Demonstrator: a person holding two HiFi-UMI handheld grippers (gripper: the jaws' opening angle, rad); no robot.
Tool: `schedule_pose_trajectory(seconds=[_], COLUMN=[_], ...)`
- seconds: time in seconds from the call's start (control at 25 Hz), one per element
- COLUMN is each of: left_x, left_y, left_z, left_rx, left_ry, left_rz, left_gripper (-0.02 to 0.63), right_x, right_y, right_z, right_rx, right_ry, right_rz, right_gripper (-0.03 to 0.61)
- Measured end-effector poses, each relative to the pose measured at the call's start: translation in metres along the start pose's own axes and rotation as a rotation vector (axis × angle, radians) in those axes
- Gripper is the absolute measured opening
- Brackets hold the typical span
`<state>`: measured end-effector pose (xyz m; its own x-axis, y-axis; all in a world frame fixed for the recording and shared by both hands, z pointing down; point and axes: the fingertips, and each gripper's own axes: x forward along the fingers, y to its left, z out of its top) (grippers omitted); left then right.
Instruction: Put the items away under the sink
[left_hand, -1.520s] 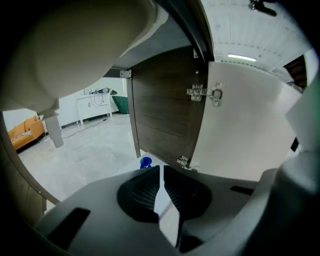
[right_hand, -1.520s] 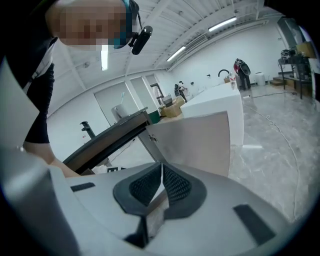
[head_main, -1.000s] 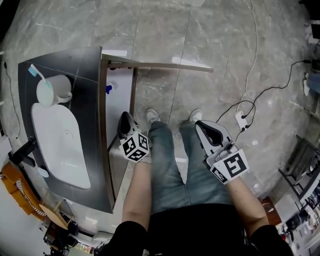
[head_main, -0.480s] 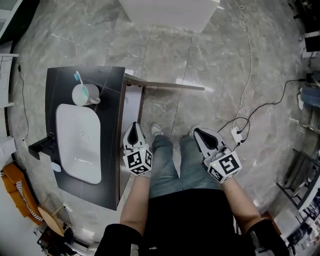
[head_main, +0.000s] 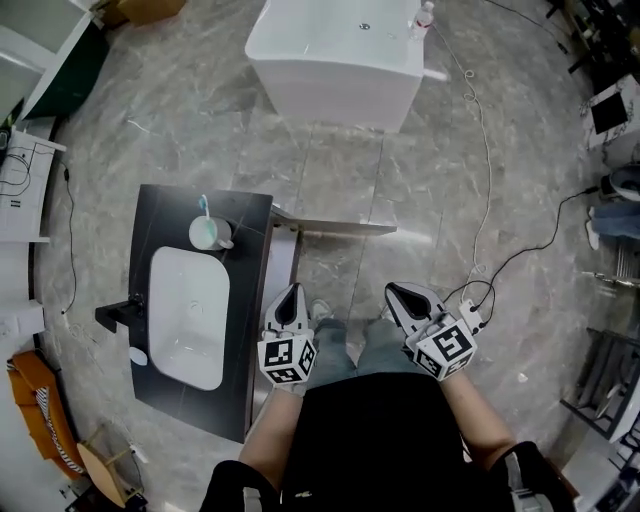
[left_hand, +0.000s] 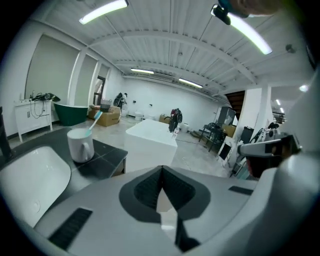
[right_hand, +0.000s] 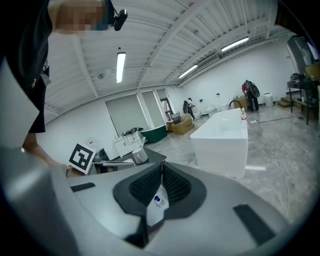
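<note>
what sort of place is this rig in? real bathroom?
Probably not a home bathroom: a large lab or showroom hall with a bathroom mock-up. A lone sink vanity with a toothbrush mug stands free on open floor, cables trail across it, and strip lights line a high ceiling.

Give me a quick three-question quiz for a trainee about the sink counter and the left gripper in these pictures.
1. True or false: the white ceramic mug on the black countertop holds a teal toothbrush.
2. The left gripper is: A) open wide, B) shut and empty, C) shut on the mug.
3. Fill in: the brown wooden cabinet door under the counter stands ____.
Key: 1 true; 2 B; 3 open.
</note>
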<state>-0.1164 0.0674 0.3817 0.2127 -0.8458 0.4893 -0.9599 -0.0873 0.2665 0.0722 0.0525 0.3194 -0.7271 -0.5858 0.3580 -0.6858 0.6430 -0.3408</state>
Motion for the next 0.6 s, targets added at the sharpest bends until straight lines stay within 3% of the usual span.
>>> schedule_pose_trajectory(seconds=[0.2, 0.32, 0.6], left_x=[-0.014, -0.024, -0.052], left_y=[-0.032, -0.047, -0.071], left_z=[0.046, 0.071, 0.121], left_rx=[-0.05, -0.029, -0.002], left_ry=[-0.034, -0.04, -0.077], left_rz=[-0.098, -0.134, -0.243], left_gripper=[0.021, 0.021, 0.021], right_x=[-0.016, -0.026, -0.041], right_y=[0.006, 0.011, 0.019], right_z=[0.019, 0.036, 0.081], right_rx=[0.077, 0.117, 0.032], right_ry=[-0.016, -0.044, -0.087], right_rz=[0.021, 0.029, 0.03], right_gripper=[0.034, 0.034, 0.034])
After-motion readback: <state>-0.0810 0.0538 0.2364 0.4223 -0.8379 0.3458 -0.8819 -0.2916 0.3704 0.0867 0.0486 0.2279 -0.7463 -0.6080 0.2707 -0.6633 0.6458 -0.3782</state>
